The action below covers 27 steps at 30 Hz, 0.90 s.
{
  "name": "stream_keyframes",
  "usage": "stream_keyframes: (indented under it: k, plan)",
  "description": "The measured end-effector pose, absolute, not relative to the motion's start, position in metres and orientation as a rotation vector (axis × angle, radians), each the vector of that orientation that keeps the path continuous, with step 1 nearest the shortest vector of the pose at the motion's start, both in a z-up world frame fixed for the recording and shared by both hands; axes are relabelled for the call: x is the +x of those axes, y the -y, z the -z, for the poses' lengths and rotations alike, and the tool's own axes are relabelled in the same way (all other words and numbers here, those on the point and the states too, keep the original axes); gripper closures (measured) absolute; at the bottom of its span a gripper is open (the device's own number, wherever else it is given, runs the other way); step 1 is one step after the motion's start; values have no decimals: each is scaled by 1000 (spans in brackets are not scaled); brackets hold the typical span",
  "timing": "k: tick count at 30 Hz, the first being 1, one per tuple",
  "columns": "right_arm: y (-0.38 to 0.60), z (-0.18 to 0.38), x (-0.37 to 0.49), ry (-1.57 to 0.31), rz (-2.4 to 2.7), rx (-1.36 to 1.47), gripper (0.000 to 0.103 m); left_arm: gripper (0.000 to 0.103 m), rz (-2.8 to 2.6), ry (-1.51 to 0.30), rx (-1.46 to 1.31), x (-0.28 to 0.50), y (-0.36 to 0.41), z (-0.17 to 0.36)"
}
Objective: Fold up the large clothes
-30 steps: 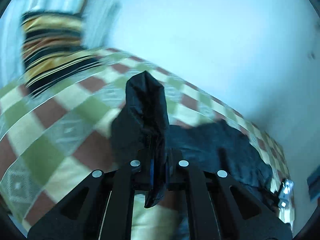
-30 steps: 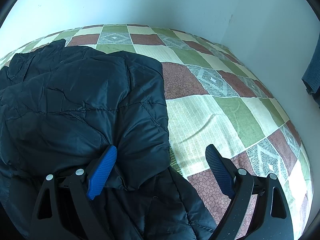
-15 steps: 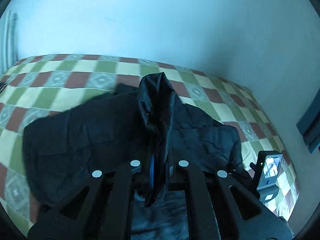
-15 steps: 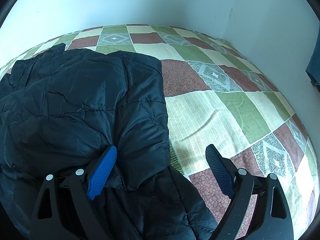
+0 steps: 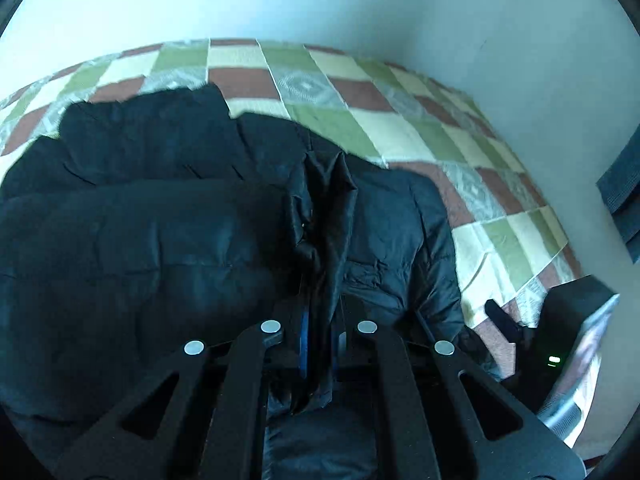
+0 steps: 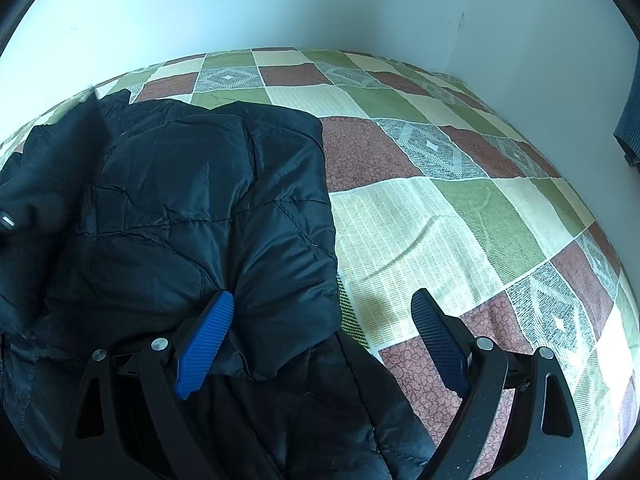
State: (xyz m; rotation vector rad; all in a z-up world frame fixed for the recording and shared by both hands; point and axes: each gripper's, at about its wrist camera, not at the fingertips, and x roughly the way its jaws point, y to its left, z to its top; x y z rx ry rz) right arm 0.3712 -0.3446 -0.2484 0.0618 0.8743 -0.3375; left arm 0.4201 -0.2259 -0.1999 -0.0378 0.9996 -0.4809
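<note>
A large black quilted jacket (image 5: 140, 240) lies on the checked bedspread (image 5: 360, 120). My left gripper (image 5: 320, 320) is shut on a bunched fold of the jacket (image 5: 332, 208), which stands up between its fingers above the rest of the garment. In the right wrist view the jacket (image 6: 200, 208) fills the left half, a folded panel lying on top. My right gripper (image 6: 324, 320) is open and empty, low over the jacket's right edge; its blue left pad (image 6: 206, 336) is against the fabric and its right pad (image 6: 436, 336) is over the bedspread (image 6: 420, 220).
Pale walls (image 6: 320, 0) close in the bed at the back and right. A dark blue cloth (image 6: 630, 120) hangs at the right edge. The right gripper's body with a green light (image 5: 560, 352) shows at the lower right of the left wrist view.
My left gripper has swung right with the held fold, carrying it across and over the jacket toward the right gripper. The right gripper has stayed nearly still and open.
</note>
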Motion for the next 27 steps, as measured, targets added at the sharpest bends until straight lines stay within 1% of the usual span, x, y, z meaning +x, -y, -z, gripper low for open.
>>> stream_keyframes:
  k: [2,3,5,7,10,12,15,19,23,27]
  plan:
    - [345,249,371,-875,336,64,14,95,468,-1002,-17,420,229,206]
    - [345,249,371,-876,335,65,14,93,466,-998,-12,418,230,206]
    - [345,249,372,-875,334,68,14,83,459,-980,-5,412,227,200]
    - [346,249,372,-875,333,70,14,44,462,-958,-6,403,221,188]
    - [347,248,371,-874,331,74,14,20,400,-865,28,384,200,162]
    - [347,248,371,-873,331,75,14,11,349,-814,61,373,178,148]
    - [348,247,370,-872,332,75,14,11,233,-761,108,363,133,140]
    - [348,240,368,-869,336,70,14,11,49,-765,131,362,59,145]
    - [338,211,353,-830,336,40,14,11,-62,-776,65,361,-7,147]
    - [313,175,343,-771,231,96,14,11,-128,-785,12,364,-44,152]
